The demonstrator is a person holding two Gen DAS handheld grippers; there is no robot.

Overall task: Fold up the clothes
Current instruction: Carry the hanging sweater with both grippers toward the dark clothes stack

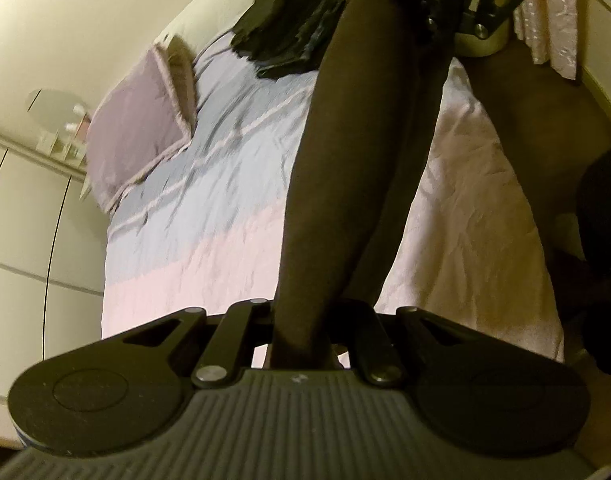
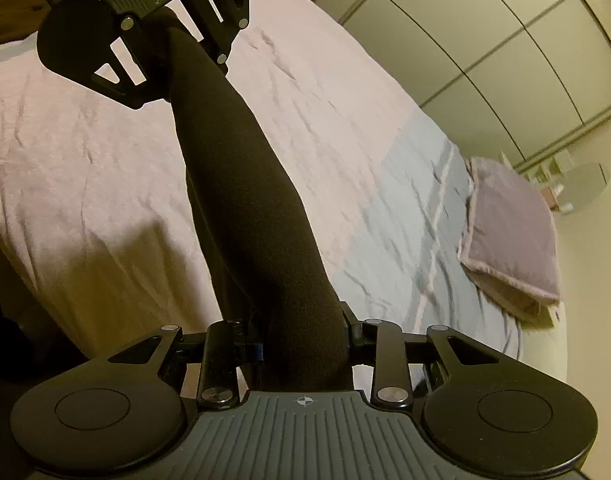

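A long dark garment (image 1: 357, 152) is stretched in the air between my two grippers above the bed. My left gripper (image 1: 305, 344) is shut on one end of it. My right gripper (image 2: 305, 352) is shut on the other end of the same dark garment (image 2: 249, 208). The right gripper also shows at the top of the left wrist view (image 1: 445, 8). The left gripper shows at the top left of the right wrist view (image 2: 161, 36). A pile of dark clothes (image 1: 289, 28) lies on the bed near the far end.
The bed (image 2: 85, 140) has a pink and pale blue cover. A lilac pillow (image 1: 137, 136) lies at its head and also shows in the right wrist view (image 2: 513, 232). White wardrobe doors (image 2: 505, 48) run along one side. A pink curtain (image 1: 553, 12) hangs beyond the bed.
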